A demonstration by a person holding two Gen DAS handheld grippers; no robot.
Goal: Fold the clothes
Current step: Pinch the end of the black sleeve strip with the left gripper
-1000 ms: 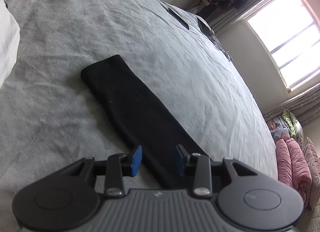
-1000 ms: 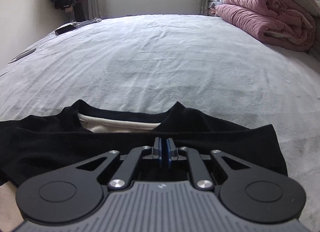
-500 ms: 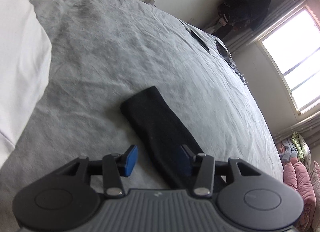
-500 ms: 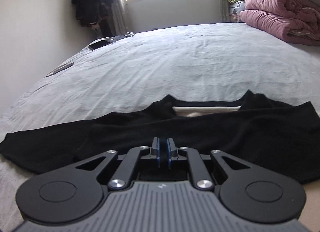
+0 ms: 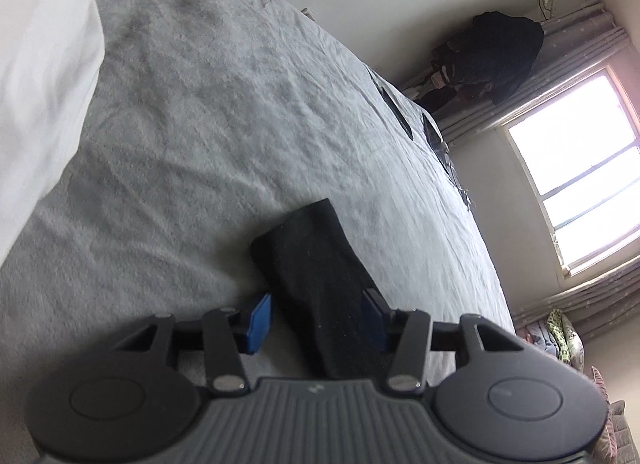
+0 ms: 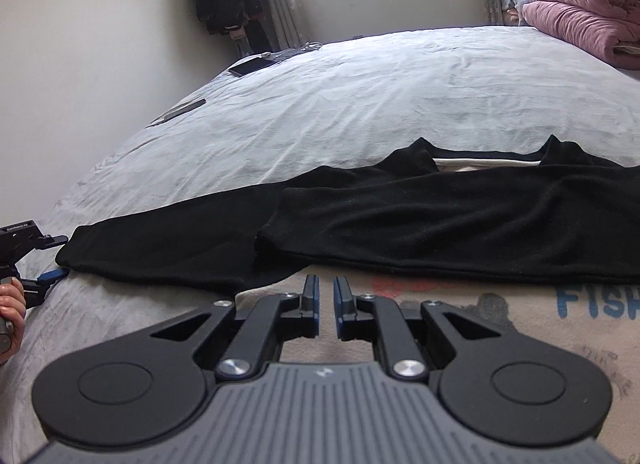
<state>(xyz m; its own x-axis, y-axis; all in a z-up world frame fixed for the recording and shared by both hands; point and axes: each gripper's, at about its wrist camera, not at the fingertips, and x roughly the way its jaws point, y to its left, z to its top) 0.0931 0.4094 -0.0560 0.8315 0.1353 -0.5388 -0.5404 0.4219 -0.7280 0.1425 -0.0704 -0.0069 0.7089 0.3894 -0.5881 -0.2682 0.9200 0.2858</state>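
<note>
- The left hand-held gripper (image 5: 318,318) is spread wide, its blue pads on either side of the cuff end of the black sleeve (image 5: 316,276); neither pad presses the cloth, so it grips nothing.
- In the right wrist view the same left hand-held gripper shows at the far left edge, held in a person's hand (image 6: 11,304), right at the tip of the sleeve (image 6: 160,244).
- The right hand-held gripper (image 6: 326,296) is parted by a narrow gap with nothing between its pads; it hovers just short of the garment's folded black edge, over its beige part.
- The black garment (image 6: 440,220) lies flat on the grey bed (image 6: 360,96), neckline away from the camera with a pale inner layer showing at the collar; one sleeve is folded across the body, the other stretches out to the left.
- The beige part (image 6: 500,312) carries blue letters and a red mark.
- A pink rolled quilt (image 6: 580,8) sits at the far right of the bed; a white pillow (image 5: 40,84) lies at the left in the left wrist view.
</note>
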